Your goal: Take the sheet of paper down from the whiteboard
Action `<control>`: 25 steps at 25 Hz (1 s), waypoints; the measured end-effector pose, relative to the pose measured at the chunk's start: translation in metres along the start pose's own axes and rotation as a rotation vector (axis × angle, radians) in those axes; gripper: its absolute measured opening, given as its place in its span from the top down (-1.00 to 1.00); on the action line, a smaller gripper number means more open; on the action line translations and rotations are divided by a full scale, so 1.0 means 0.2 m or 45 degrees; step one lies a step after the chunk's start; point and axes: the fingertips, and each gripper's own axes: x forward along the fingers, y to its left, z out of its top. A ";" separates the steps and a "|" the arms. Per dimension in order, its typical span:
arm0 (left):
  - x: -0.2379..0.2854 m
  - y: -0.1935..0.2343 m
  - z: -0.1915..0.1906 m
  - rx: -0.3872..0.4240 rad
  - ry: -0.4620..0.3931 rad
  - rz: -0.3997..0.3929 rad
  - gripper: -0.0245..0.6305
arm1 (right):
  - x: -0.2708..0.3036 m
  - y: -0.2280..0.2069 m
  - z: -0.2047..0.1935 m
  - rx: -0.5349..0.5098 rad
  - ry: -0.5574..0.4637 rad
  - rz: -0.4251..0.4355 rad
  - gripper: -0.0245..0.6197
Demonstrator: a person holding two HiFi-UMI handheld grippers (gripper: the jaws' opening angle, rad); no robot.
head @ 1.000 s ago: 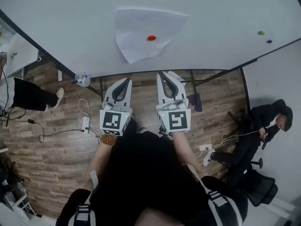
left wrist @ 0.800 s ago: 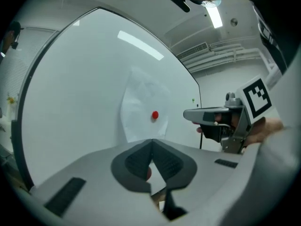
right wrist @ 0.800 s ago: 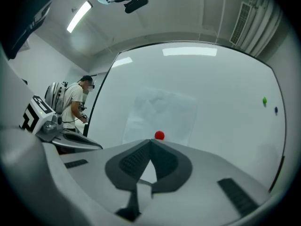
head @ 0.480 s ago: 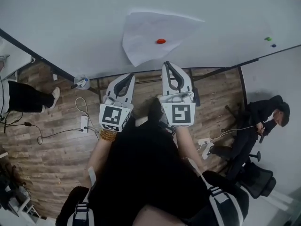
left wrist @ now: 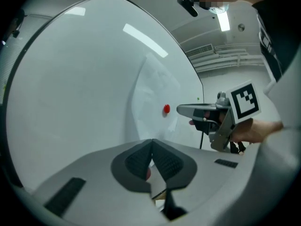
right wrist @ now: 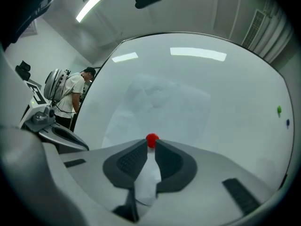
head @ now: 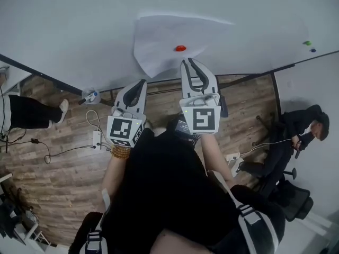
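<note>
A crumpled white sheet of paper (head: 164,36) hangs on the whiteboard (head: 63,25), pinned by a red magnet (head: 180,48). My right gripper (head: 188,62) points at the board just below that magnet. In the right gripper view its tips (right wrist: 149,146) stand slightly apart, having just been opening, with the red magnet (right wrist: 151,139) right ahead of them and the paper (right wrist: 160,105) behind. Nothing is pressed between the pads. My left gripper (head: 139,83) is shut and empty, lower and to the left, short of the board. The left gripper view shows the paper (left wrist: 150,98), the magnet (left wrist: 166,108) and the right gripper (left wrist: 186,109).
A green magnet (head: 307,43) and a blue magnet (head: 313,50) sit at the board's far right. A seated person (head: 296,136) is at the right, another person's legs (head: 32,110) at the left. A power strip (head: 97,139) and cables lie on the wooden floor.
My right gripper has moved up to the board until its tips are just under the red magnet, and its jaws have parted a little. The left gripper has shifted slightly and stays shut.
</note>
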 end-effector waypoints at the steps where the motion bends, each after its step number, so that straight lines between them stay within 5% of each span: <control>1: 0.01 0.01 -0.01 0.003 0.010 0.002 0.90 | 0.01 0.00 0.00 0.003 -0.001 -0.006 0.79; 25: 0.04 0.07 -0.07 -0.026 0.028 0.000 0.89 | 0.18 -0.01 -0.05 -0.019 0.070 -0.015 0.52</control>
